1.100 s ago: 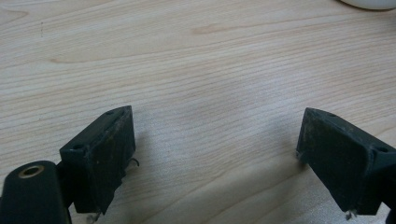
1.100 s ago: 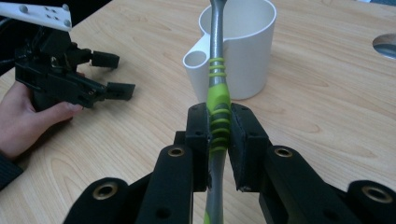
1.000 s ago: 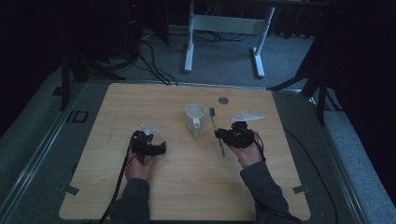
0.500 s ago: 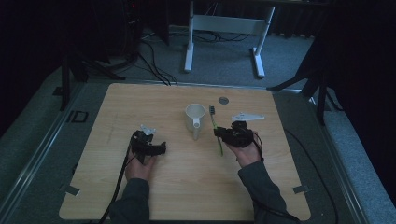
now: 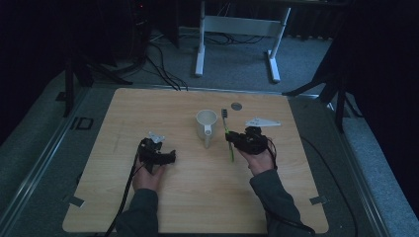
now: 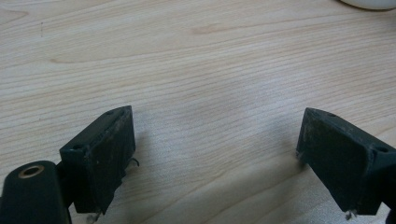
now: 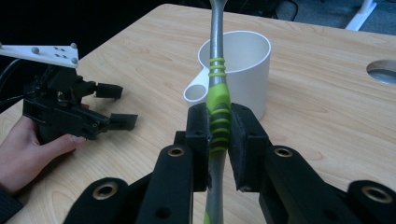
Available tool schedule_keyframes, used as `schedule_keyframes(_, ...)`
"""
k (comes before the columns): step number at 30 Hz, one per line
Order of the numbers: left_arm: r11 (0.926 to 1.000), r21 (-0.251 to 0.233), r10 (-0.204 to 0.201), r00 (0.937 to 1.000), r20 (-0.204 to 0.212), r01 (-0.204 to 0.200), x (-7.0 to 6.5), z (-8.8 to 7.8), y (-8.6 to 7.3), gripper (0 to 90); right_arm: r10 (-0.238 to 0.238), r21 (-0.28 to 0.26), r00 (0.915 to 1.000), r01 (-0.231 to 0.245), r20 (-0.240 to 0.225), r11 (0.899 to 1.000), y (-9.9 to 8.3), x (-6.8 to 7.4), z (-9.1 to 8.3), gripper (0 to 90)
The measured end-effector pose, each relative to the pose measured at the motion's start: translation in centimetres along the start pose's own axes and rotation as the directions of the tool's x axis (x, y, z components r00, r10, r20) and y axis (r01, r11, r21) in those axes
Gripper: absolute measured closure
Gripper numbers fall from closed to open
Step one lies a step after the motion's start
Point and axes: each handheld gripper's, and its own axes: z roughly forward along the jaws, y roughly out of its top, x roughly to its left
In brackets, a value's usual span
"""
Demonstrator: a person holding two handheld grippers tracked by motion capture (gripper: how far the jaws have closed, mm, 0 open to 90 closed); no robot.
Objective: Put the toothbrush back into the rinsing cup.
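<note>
The right gripper [image 7: 219,135] is clamped on a toothbrush [image 7: 217,88], its pads pressing the green ribbed part of the handle, with the grey neck running up toward the top of the right gripper view. In the high view this gripper [image 5: 236,140] sits right of centre, and the toothbrush [image 5: 228,138] appears lifted, bristle end pointing toward the far edge, just beside a white cup [image 5: 206,127].

In the right gripper view the cup [image 7: 238,70] stands upright directly behind the brush, its handle turned toward the camera.

The left gripper [image 5: 167,157] rests left of centre in the high view, jaws apart with nothing between them; its own view looks down on bare wood between the two black pads.

The step in hand looks like carrying the toothbrush to the cup. The next move likely calls for lifting it above the rim, tipping it upright and lowering it inside before letting go.

The worktop [image 5: 148,197] is pale wood grain, with a small round hole [image 5: 236,105] near its far edge. Beyond it lie grey carpet, trailing cables and a white metal frame [image 5: 237,29] at the top of the frame, in a dim room.
</note>
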Motion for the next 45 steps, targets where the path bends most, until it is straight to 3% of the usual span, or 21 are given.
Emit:
schedule_keyframes(14,1.0,0.0,0.0,1.0,0.0,0.0,0.0,0.0,0.0,11.8,0.033,-0.054,0.9994,-0.033,-0.011,0.998,0.11,-0.18,-0.09,78.7)
schedule_keyframes(45,1.0,0.001,0.001,1.0,0.0,-0.001,0.0,-0.01,0.0,11.8,0.021,-0.114,0.9997,-0.022,-0.011,0.993,0.88,0.21,0.08,78.7)
